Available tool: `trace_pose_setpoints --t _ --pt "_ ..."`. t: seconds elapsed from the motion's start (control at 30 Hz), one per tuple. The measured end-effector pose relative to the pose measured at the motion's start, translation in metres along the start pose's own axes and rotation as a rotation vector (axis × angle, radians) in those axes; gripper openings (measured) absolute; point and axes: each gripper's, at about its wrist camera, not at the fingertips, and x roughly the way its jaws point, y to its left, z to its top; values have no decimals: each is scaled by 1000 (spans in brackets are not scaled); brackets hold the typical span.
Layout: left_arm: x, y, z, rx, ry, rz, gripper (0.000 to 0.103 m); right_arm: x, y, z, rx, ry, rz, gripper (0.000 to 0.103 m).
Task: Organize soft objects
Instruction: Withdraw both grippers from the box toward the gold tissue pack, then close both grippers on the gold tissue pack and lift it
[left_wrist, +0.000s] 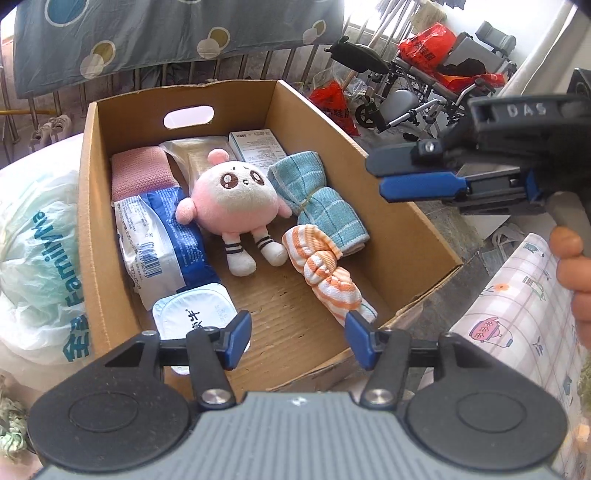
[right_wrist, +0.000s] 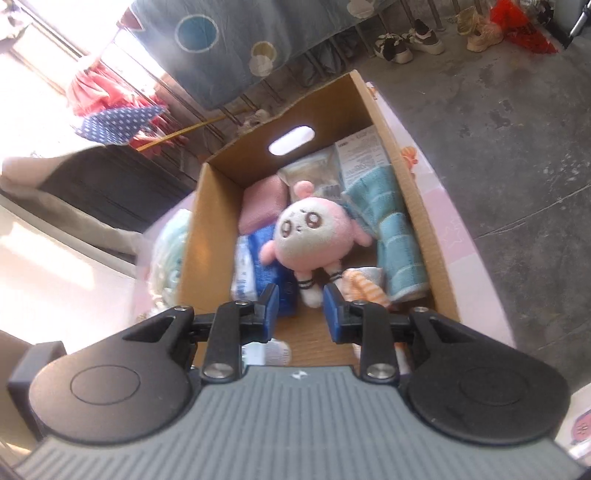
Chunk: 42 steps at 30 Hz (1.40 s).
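We see the left gripper (left_wrist: 295, 338) angled down over the near edge of an open cardboard box (left_wrist: 388, 177), its blue fingers (left_wrist: 238, 339) apart with nothing between them. The right gripper (right_wrist: 298, 313) hovers over the box too, tilted downward, its fingers a little apart and empty. Inside the box a pink and white plush toy (left_wrist: 236, 199) lies face up in the middle, between a blue and white packet (left_wrist: 162, 236) and a knotted teal cloth (left_wrist: 317, 199), with an orange striped cloth (left_wrist: 325, 269) nearer us.
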Motion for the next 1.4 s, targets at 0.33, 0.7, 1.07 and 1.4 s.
trace_pose_setpoints --t 0.33,0.7,1.07,1.4 --pt "-92 68 -34 -34 -98 139 79 42 85 -25 28 53 410 36" --pt "-156 204 -119 -247 -129 505 80 175 201 -98 -137 310 380 40" --pt "-134 320 -121 -407 -120 553 83 329 289 -106 -287 440 144 40" --pt "-87 369 -104 -429 -47 571 83 464 292 -119 -325 555 -89 39"
